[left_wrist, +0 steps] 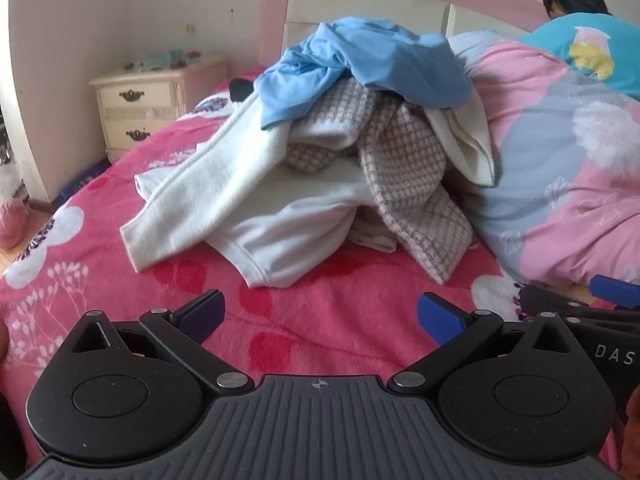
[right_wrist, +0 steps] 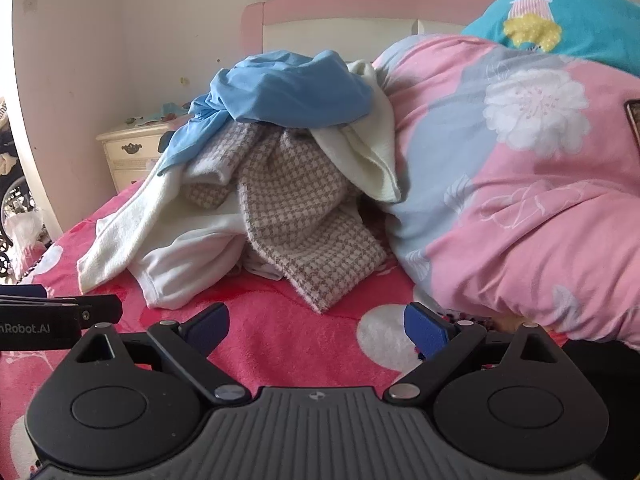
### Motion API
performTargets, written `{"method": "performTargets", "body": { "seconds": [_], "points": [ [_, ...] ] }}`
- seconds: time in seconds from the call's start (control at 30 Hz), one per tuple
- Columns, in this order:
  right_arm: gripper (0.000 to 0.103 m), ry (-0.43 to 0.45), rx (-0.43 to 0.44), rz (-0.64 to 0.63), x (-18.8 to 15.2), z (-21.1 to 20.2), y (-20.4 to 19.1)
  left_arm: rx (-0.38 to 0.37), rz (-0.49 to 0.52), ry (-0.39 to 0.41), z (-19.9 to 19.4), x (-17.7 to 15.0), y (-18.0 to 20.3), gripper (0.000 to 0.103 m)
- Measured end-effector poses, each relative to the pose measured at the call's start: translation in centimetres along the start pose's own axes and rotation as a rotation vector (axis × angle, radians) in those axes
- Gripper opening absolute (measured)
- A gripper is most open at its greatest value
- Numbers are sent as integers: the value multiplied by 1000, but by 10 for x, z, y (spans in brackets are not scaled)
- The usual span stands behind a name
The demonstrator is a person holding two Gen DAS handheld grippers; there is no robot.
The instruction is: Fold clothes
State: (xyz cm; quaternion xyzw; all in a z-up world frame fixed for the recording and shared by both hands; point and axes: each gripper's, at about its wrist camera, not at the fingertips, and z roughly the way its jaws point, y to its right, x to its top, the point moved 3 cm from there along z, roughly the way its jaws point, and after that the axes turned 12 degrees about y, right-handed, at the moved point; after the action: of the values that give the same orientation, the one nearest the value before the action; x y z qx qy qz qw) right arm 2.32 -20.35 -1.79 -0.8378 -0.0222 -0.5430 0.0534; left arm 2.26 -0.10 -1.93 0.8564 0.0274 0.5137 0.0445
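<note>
A bed covered by a red floral blanket (left_wrist: 320,320) was spread beneath and ahead of both grippers, its pink headboard (left_wrist: 276,8) seen far beyond the jaws. A bulky pink and grey-blue floral duvet (right_wrist: 520,200) was heaped ahead and to the right of the jaws, and a person in a turquoise top (right_wrist: 580,24) was seen behind it. The heap of unfolded clothes (left_wrist: 320,168) was found straight ahead of the left gripper's jaws and slightly left of centre ahead of the right gripper's, resting on the blanket and pressed against the duvet. Within it, a cream-white garment (left_wrist: 208,200) was draped along the left and bottom, a brown-and-white houndstooth piece (right_wrist: 308,220) was trailed down the middle toward the jaws, and a light blue garment (left_wrist: 360,60) was laid on top. A cream bedside cabinet (left_wrist: 148,108) was set far off to the left. The left gripper (left_wrist: 320,316) was held low over the blanket with its jaws spread wide and nothing between them; the right gripper (right_wrist: 316,328) was held beside it, likewise spread apart and empty, well short of the heap.
</note>
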Motion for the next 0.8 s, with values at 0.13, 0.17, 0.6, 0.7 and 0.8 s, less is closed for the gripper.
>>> {"method": "performTargets", "body": {
  "seconds": [0.13, 0.17, 0.6, 0.7, 0.8],
  "points": [
    [97, 1, -28, -10, 1, -3, -2, -14, -2, -26, -1, -1, -4, 103],
    [97, 2, -35, -13, 1, -4, -2, -18, -2, -33, -2, -2, -5, 103],
    [97, 43, -98, -39, 2, -21, -22, 38, 72, -65, -8, -6, -12, 103],
    [97, 50, -106, -41, 6, -24, -25, 17, 74, -82, -7, -10, -14, 103],
    [97, 53, -110, -44, 8, -26, -27, -7, 40, -79, -8, -12, -19, 103]
  ]
}}
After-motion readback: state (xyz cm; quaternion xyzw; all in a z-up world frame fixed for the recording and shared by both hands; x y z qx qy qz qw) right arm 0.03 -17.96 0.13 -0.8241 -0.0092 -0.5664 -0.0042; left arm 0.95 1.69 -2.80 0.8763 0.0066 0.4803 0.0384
